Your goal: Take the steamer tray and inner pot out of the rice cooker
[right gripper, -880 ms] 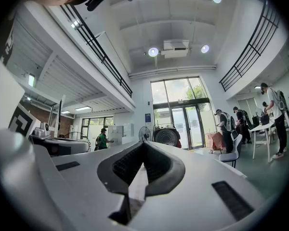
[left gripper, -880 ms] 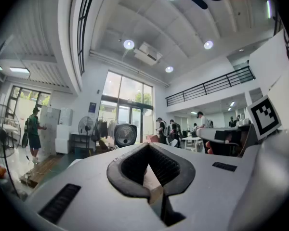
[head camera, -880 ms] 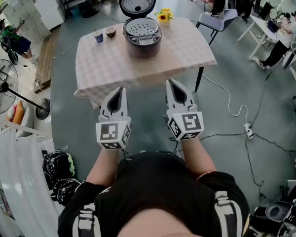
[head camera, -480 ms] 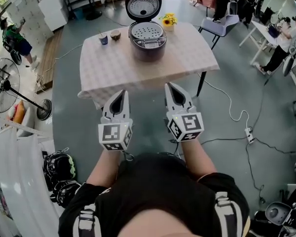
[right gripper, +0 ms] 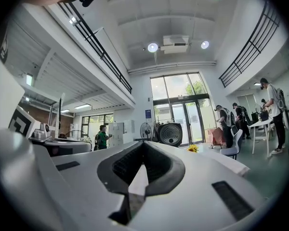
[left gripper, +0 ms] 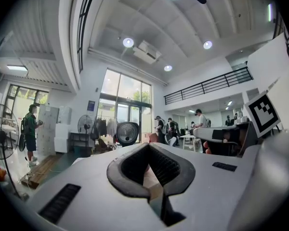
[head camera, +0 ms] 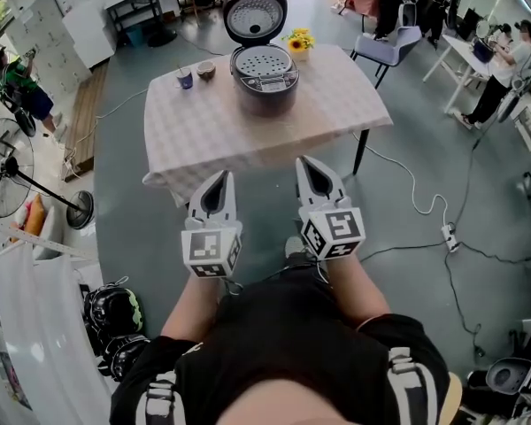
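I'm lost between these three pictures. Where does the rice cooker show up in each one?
Head view: rice cooker at top centre, on the table, lid up.
Left gripper view: only its raised round lid, above the left claw, left of centre.
Right gripper view: the lid above the right claw, beside the sunflowers.
Shared landmark: the person in a green top, left of the cooker everywhere.
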